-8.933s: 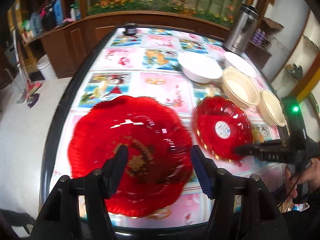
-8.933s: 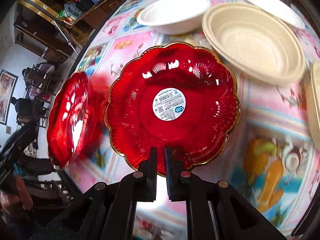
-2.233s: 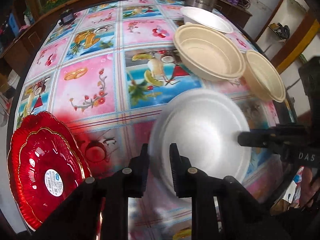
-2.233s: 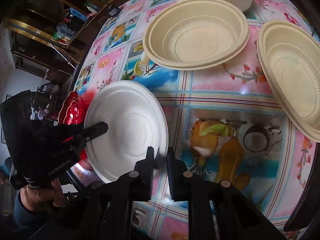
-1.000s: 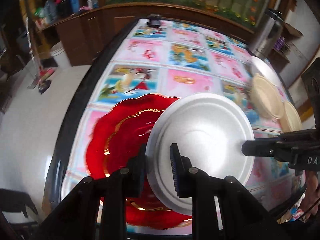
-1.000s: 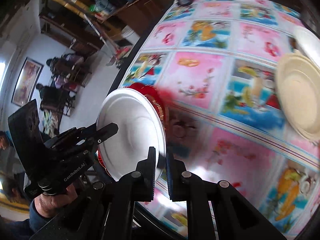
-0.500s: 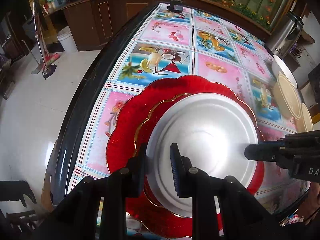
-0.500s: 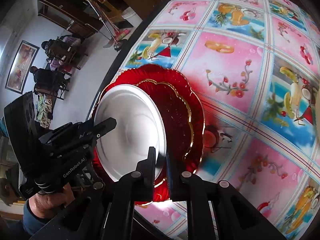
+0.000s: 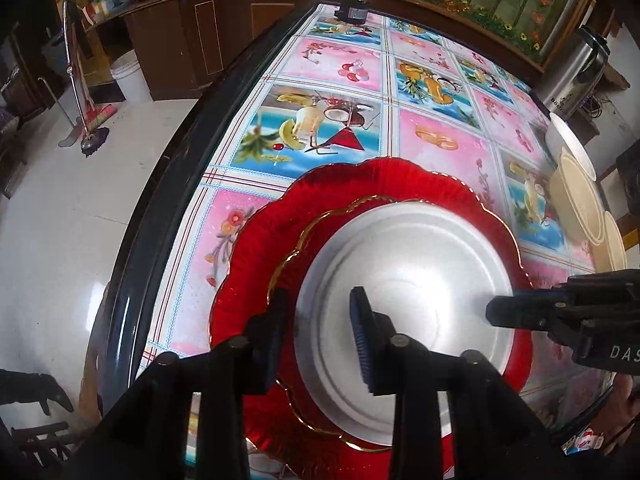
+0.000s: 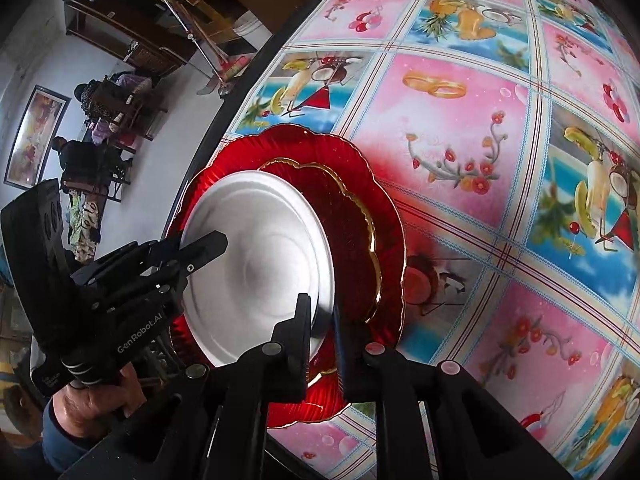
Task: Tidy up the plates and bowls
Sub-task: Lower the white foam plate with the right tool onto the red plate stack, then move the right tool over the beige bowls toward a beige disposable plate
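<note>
A white bowl (image 9: 420, 280) rests on a small red plate (image 9: 316, 236) that is stacked on a large red plate (image 9: 280, 208) near the table's front left edge. My left gripper (image 9: 318, 336) straddles the bowl's near-left rim. Its jaws are opening, and the pads stand clear of the rim on both sides. My right gripper (image 10: 322, 320) is shut on the opposite rim of the white bowl (image 10: 256, 256). In the left wrist view the right gripper (image 9: 500, 312) comes in from the right. In the right wrist view the left gripper (image 10: 204, 252) comes in from the left.
Two beige bowls (image 9: 576, 204) and another white bowl (image 9: 568, 144) lie along the table's right side, near a steel kettle (image 9: 572, 76). The table's dark edge (image 9: 160, 184) curves just left of the red plates, with floor beyond. A small black device (image 9: 352, 10) sits at the far end.
Both grippers carried the white bowl over the red plates and lowered it onto them. Since half a second ago the left jaws have spread apart off the rim.
</note>
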Available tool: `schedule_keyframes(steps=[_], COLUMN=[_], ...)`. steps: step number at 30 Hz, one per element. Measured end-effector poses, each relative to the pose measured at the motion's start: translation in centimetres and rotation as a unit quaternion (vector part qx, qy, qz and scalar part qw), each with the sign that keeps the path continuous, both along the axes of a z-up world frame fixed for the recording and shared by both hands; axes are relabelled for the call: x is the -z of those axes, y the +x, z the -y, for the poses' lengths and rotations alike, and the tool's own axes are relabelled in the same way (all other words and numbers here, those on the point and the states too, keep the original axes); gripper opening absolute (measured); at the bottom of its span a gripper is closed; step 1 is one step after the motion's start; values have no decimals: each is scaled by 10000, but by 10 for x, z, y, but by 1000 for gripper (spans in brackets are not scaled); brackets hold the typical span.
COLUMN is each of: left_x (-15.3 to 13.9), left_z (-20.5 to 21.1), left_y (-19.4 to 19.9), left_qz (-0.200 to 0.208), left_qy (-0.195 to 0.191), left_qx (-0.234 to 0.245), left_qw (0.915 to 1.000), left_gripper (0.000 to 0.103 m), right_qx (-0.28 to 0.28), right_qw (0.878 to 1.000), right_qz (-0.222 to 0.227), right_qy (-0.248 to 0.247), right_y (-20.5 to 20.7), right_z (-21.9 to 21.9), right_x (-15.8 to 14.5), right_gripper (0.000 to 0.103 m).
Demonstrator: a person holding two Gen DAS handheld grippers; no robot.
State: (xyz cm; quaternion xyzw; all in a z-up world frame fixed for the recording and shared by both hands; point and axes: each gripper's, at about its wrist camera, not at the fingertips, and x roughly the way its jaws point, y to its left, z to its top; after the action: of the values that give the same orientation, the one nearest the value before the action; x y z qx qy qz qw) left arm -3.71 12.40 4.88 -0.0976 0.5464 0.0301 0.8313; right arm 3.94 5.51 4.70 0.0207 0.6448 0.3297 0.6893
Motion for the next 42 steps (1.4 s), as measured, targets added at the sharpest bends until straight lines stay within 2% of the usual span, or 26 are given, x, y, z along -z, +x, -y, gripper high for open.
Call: schedule_keyframes(steps=[4,5,14,18,22,24,27,31,36,42], left_x=[-6,-7,-25,-40,-53,-58,-61,-59,-57,-59], left_z=[1,0,2,11,25,35,50,67,83,93], left_y=[0,0,-3,-5,-7,-8,-7,-7,-6,-5], left_qz=[75,94,279,450,575,617,633,591,549,571], left_qy=[72,78,84,97,123,127,152,157,142,151], left_qx=[-36,-49,-168,-136,-26,60,185,340,440,437], left_qw=[9999,9999,9994,9988,9983,9980,9977,9976,9974,9973], left_gripper=[52,54,54,55,56,57,58,58,58,58], right_qx=[-7,-16,197,723,1500,1861,2249,2487,2218,1334], right_qw=[10000,10000,9987,9952,9859,9793,9714,9662,9746,9905], right_qz=[45,80,297,492,723,794,688,483,202,-165], right_qy=[30,40,374,441,179,-118,-317,-472,-255,276], right_y=[0,0,4,23,54,72,92,101,92,60], right_z=[3,5,40,86,149,181,219,244,232,175], right_x=[-4,-6,-31,-44,-47,-42,-25,-8,7,8], right_gripper=[14,14,17,17,18,26,27,27,27,28])
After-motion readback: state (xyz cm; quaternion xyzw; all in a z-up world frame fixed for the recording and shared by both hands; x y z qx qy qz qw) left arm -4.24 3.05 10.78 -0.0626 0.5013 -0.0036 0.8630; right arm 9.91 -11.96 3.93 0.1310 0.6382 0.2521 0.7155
